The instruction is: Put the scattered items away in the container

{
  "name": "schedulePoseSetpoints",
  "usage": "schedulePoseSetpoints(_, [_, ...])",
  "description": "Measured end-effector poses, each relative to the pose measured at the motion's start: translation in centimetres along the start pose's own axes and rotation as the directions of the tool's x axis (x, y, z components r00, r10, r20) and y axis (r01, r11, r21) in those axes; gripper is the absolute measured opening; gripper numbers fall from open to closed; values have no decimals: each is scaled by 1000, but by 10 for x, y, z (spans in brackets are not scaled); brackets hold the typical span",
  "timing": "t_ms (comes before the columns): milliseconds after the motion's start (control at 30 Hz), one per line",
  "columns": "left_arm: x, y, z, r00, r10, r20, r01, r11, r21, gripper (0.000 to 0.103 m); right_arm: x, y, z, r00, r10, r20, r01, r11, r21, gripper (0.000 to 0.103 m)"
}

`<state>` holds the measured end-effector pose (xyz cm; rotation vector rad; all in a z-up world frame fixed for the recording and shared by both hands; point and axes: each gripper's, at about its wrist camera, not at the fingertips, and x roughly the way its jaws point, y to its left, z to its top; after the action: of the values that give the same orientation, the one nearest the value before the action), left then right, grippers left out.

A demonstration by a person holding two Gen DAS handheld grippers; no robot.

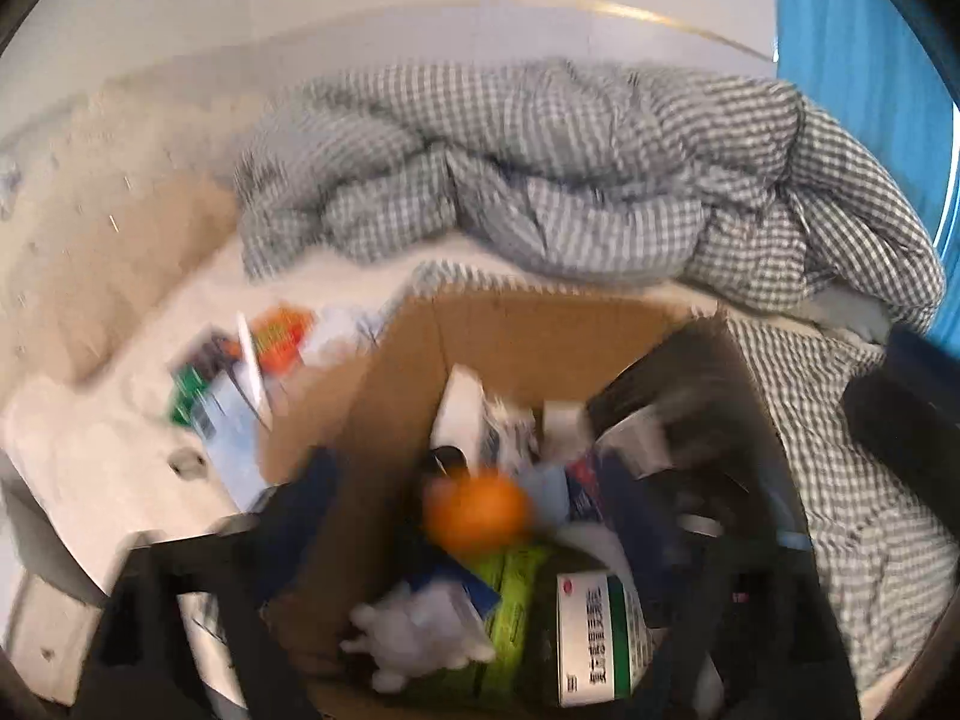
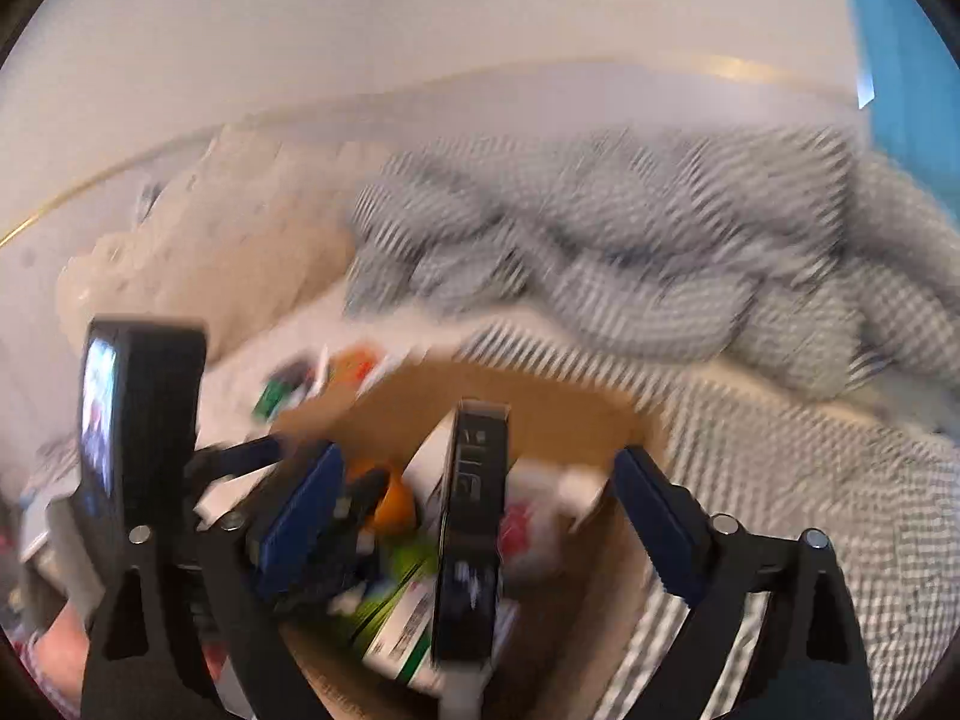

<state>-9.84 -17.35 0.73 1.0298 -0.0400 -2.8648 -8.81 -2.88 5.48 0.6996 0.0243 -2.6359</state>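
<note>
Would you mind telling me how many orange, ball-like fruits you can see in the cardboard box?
1. The orange fruit lies near the middle of the cardboard box, among the packets, beside a green-and-white carton. The images are blurred, and more could be buried beneath the clutter.

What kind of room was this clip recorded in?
Most likely a bedroom: the cardboard box of items sits on a bed, with a rumpled grey checked duvet behind it, a beige pillow to the left and a plain wall beyond.
</note>
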Motion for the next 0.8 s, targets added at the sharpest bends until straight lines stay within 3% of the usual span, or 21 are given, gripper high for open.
schedulePoseSetpoints(233, [-60,-32,11,989,14,150,-27,996,85,103,-61,-18,18,993,-12,115,10,1000,19,93])
schedulePoseSetpoints(367, [-88,-58,-1,983,1,184,-15,997,72,103,-101,-39,-4,982,-113,148,108,993,41,96])
schedulePoseSetpoints(533, [-105,-87,-31,982,-71,174,69,997,15,103,-133,-73,-46,955,-274,117,266,961,81,101])
schedulePoseSetpoints(633, [-113,-103,-53,982,-91,163,94,995,-12,103,-143,-99,-82,924,-379,52,370,920,129,103])
schedulePoseSetpoints(733, [-121,-123,-65,980,-108,168,105,994,30,103,-161,-114,-109,891,-454,5,448,881,150,103])
schedulePoseSetpoints(800, [-130,-135,-66,977,-96,188,84,994,71,103,-178,-119,-113,883,-468,9,460,871,174,103])
